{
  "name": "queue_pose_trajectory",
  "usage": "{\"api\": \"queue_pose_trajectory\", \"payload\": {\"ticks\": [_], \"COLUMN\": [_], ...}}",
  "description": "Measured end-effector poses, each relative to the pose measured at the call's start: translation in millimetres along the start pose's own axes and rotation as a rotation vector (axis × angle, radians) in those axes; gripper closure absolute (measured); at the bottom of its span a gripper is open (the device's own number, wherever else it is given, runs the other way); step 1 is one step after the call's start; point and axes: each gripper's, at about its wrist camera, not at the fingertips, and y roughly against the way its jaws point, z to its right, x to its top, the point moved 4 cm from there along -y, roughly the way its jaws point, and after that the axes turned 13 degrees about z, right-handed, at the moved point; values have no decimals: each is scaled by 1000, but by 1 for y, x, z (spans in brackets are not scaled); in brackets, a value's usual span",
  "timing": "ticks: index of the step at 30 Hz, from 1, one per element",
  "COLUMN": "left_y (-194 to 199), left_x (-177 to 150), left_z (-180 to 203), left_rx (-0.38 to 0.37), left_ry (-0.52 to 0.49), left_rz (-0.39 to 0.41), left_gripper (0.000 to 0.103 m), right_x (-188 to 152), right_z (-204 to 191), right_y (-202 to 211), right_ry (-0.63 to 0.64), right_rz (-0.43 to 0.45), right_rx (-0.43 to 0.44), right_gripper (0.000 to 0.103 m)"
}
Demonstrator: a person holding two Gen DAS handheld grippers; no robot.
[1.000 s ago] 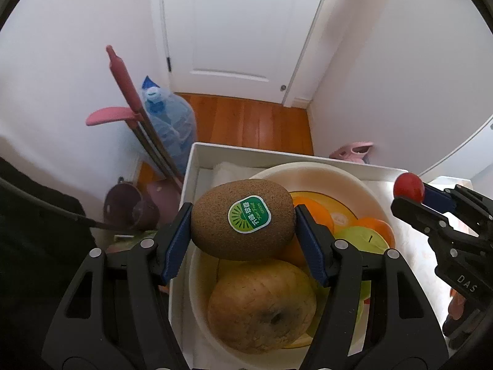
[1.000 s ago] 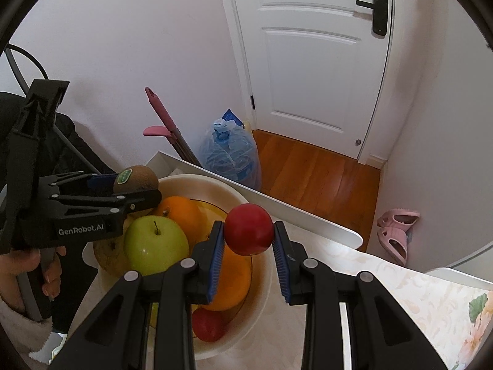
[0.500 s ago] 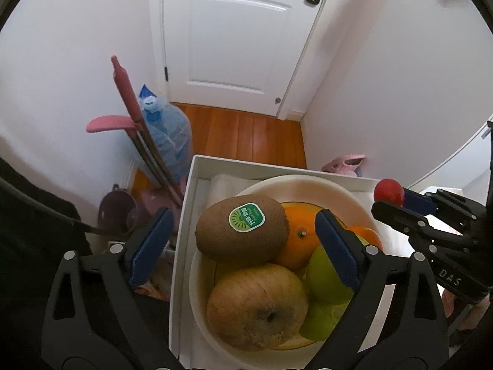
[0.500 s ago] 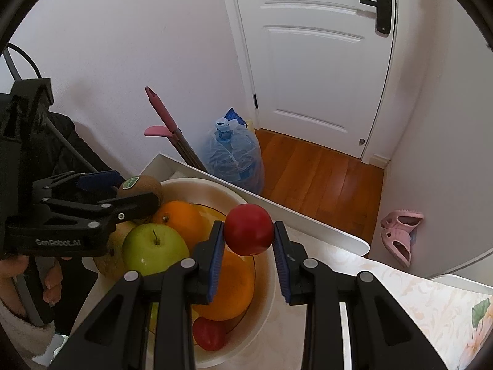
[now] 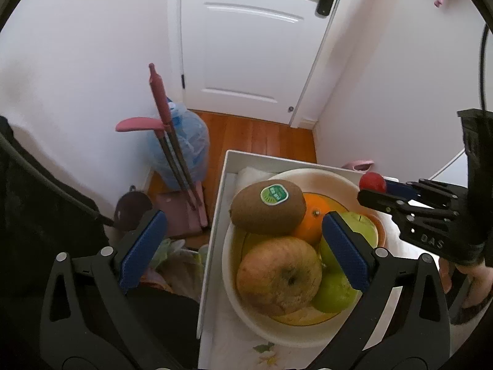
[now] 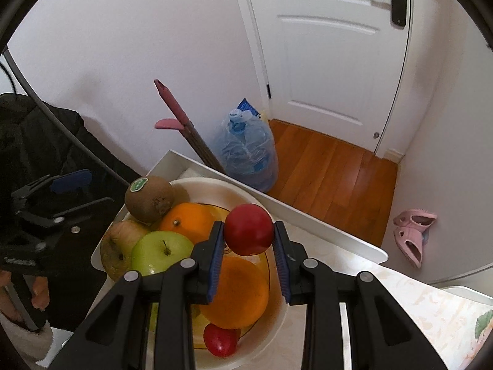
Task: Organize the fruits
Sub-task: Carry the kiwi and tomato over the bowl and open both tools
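Kiwi [image 5: 267,207] lies sideways atop bowl fruit; left hand-held gripper [image 5: 243,248] gapes, right [image 6: 249,257] clamps red fruit [image 6: 249,229].

My left gripper [image 5: 243,246] hangs with its black arms and blue-padded fingers [image 5: 142,246] spread wide, gripping nothing. My right gripper [image 6: 248,256] is level, its blue pads [image 6: 215,254] clamped on a small round red fruit [image 6: 248,230].

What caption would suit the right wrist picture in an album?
Right gripper holds a red fruit over a white bowl of fruit topped by a kiwi.
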Motion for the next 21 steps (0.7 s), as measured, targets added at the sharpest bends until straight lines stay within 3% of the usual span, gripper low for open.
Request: {"api": "queue_pose_trajectory", "payload": {"ticks": [9,10,11,13,16,21], "left_y": [9,9,11,14,20,36], "left_x": [-7,-7,-7,-8,-10,-10], "left_z": [2,2,2,2,3,7], "left_rx": [11,11,12,10,10,11], "left_ry": [-44,-48,-50,-50,-54,-58], "left_rz": [5,6,8,13,19,39], "left_gripper": [0,0,0,0,0,0], "right_x": [-4,-4,-4,-3,-3,-4], "right_z": [0,0,0,2,5,7], "right_y": [-5,-5,-3,2,10,26], "right_ry": [-30,-32,-31,-33,-48,-66], "right_rz": [-14,-15,-18,-1,15,35], "right_rx": [13,9,1,-27,-42,-65], "right_gripper": [73,63,44,29,20,19]}}
